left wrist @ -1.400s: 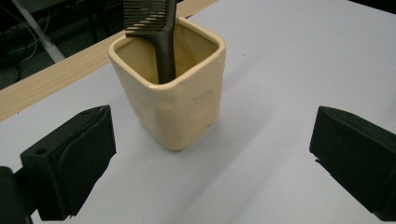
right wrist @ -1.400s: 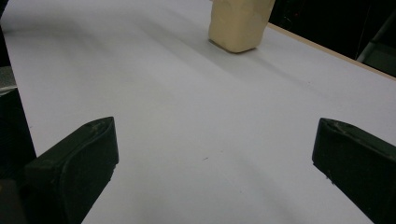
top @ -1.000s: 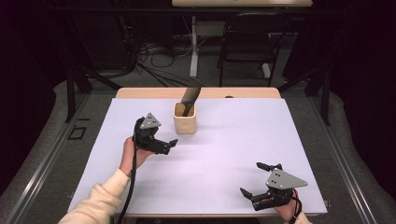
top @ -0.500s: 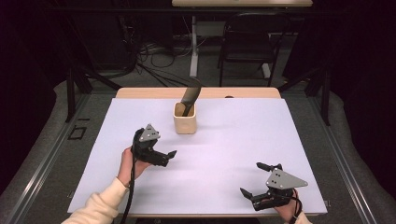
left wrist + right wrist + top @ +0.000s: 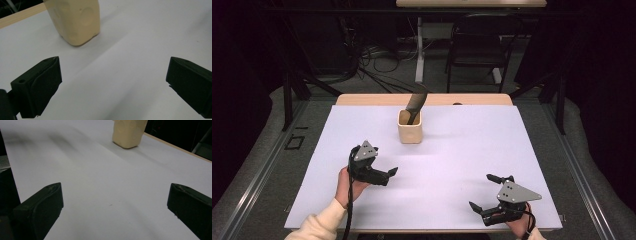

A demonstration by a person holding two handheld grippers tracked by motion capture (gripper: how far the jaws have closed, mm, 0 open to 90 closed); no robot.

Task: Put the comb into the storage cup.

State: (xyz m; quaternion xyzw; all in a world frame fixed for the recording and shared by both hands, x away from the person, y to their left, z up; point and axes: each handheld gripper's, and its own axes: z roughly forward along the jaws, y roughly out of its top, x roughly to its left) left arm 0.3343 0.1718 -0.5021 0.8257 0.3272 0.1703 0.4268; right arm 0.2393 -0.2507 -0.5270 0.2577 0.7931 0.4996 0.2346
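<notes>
Both sets of jaws are spread wide and hold nothing. Left gripper (image 5: 384, 175) has pulled back toward the person over the last second: it was just beside the cream cup (image 5: 410, 127) and now sits well short of it on the near-left of the white table (image 5: 462, 150). Right gripper (image 5: 488, 192) hasn't moved from the near-right corner. My read: the dark tool (image 5: 416, 104) is already dropped in the cup and the left hand is retreating, so the placing looks finished. Cup stands upright at the table's far middle, squarish, pale, dimpled walls in the left gripper view (image 5: 75, 20). Tool leans out of it toward the far right.
</notes>
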